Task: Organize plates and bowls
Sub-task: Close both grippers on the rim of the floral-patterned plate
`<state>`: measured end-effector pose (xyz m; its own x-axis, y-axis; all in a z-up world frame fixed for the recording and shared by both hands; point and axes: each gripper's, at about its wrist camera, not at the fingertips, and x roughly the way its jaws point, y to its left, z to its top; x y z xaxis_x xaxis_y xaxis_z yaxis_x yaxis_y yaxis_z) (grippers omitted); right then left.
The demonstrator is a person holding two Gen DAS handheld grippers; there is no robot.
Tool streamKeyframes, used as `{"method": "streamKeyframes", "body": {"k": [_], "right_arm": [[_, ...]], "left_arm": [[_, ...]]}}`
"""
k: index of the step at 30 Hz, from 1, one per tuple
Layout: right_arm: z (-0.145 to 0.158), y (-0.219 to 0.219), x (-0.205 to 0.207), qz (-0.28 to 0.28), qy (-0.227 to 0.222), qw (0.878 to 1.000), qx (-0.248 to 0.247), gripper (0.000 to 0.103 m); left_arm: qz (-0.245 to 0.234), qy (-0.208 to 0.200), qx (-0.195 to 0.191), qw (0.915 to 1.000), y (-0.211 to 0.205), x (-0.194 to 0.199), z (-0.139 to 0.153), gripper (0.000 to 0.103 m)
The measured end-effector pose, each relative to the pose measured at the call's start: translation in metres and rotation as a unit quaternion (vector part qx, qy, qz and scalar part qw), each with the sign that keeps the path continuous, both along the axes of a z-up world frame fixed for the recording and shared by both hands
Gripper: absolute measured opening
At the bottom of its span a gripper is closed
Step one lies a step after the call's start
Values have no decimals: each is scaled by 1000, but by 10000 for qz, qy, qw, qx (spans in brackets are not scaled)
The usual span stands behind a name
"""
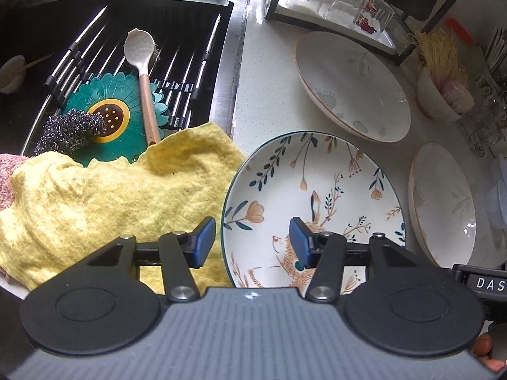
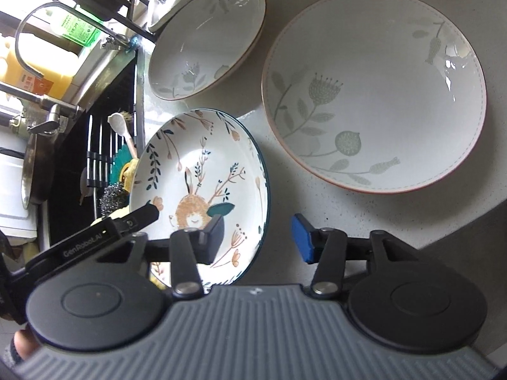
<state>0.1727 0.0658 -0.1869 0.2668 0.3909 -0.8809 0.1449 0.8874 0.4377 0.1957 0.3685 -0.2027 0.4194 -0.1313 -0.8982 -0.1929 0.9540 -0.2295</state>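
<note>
A white plate with a rabbit and flower pattern [image 1: 317, 183] [image 2: 196, 164] lies flat on the pale counter beside the sink. My left gripper [image 1: 252, 231] straddles its left rim, one blue pad over the yellow cloth [image 1: 111, 196], the other over the plate; the pads stand apart from the rim. My right gripper [image 2: 258, 224] straddles the plate's right rim, one pad over the plate, one over the counter, also apart. Two pale leaf-patterned bowls lie beyond: a far one [image 1: 351, 85] [image 2: 206, 41] and a right one [image 1: 443, 202] [image 2: 374, 95].
The black sink [image 1: 126, 31] at left holds a roll-up rack, a white spoon [image 1: 141, 63], a sunflower mat [image 1: 107, 117] and a steel scourer [image 1: 69, 129]. A black-framed rack with upturned glasses [image 1: 332, 0] stands behind the bowls. A small bowl [image 1: 440, 95] sits at far right.
</note>
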Motion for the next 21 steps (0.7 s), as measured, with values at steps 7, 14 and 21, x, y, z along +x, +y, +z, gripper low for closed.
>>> {"method": "streamKeyframes", "body": {"k": [7,14,21], "right_arm": [[-11,-2,5,-258,-1,9997,41,36],[-16,-3,11,-429,-115,9990,83,35],[-13,11,20,126,-290,9992,-262,13]], "left_arm": [[29,26,-134,9999,10,8,-10,28],[111,-26,-275,9996,21,9,-11,15],[102,-145,-143,9997,16,3,-8,14]]}}
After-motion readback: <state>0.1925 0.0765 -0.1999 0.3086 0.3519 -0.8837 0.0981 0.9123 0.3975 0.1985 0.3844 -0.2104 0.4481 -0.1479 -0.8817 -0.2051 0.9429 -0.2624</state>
